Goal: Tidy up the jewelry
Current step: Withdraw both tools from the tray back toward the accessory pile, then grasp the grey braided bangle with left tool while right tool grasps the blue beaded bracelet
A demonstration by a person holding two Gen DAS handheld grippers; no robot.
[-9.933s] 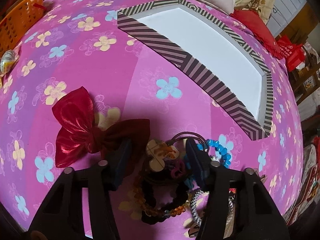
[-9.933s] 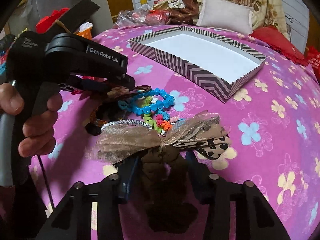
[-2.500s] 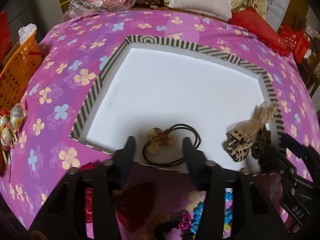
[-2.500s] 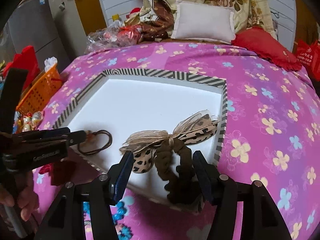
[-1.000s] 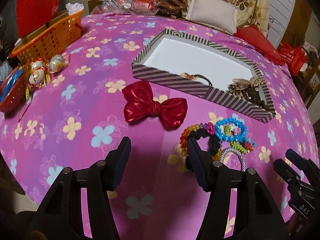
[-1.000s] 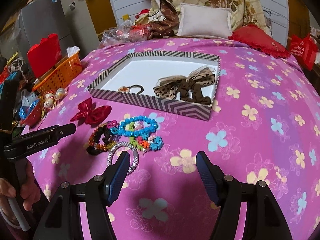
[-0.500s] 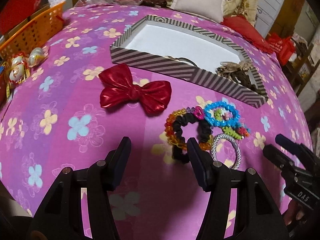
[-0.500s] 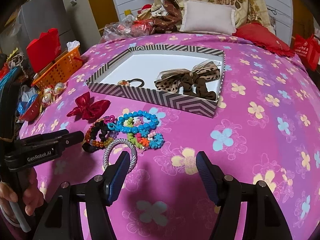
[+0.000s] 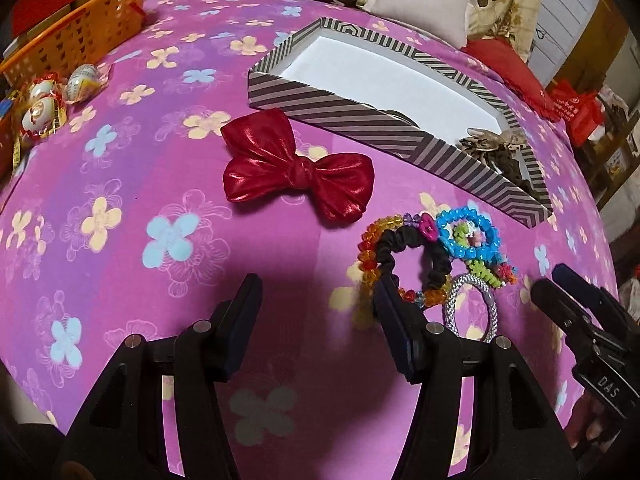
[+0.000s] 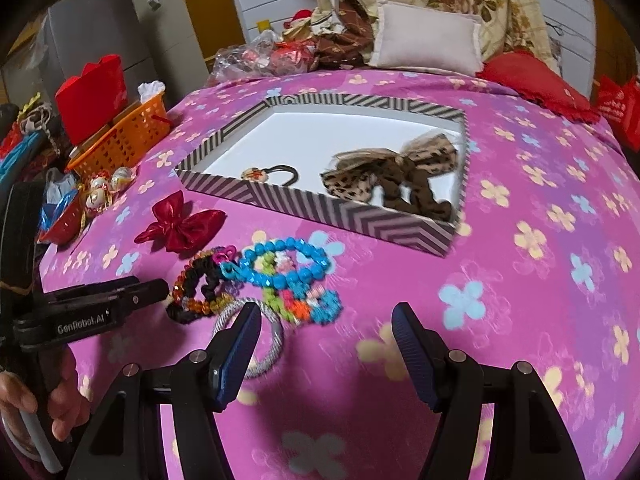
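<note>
A striped box (image 9: 352,114) (image 10: 340,208) lies on the pink flowered cover. It holds a leopard bow scrunchie (image 10: 396,172) and a dark hair tie with a charm (image 10: 276,172). A red bow (image 9: 296,168) (image 10: 180,222) lies in front of the box. Beside it is a pile: a blue bead bracelet (image 9: 466,236) (image 10: 280,264), a black scrunchie with amber beads (image 9: 400,264) (image 10: 200,284), a silver hair tie (image 9: 470,312) (image 10: 264,344). My left gripper (image 9: 316,300) is open and empty, left of the pile. My right gripper (image 10: 326,320) is open and empty, just before the pile.
An orange basket (image 9: 76,40) (image 10: 128,136) and wrapped sweets (image 9: 48,96) sit at the left edge. A white pillow (image 10: 424,36), a red cushion (image 10: 532,80) and bags lie behind the box. The right gripper (image 9: 592,336) shows at the left view's lower right.
Both grippers have moved closer to the pile of hair ties and lower toward the cover. Nothing was taken hold of.
</note>
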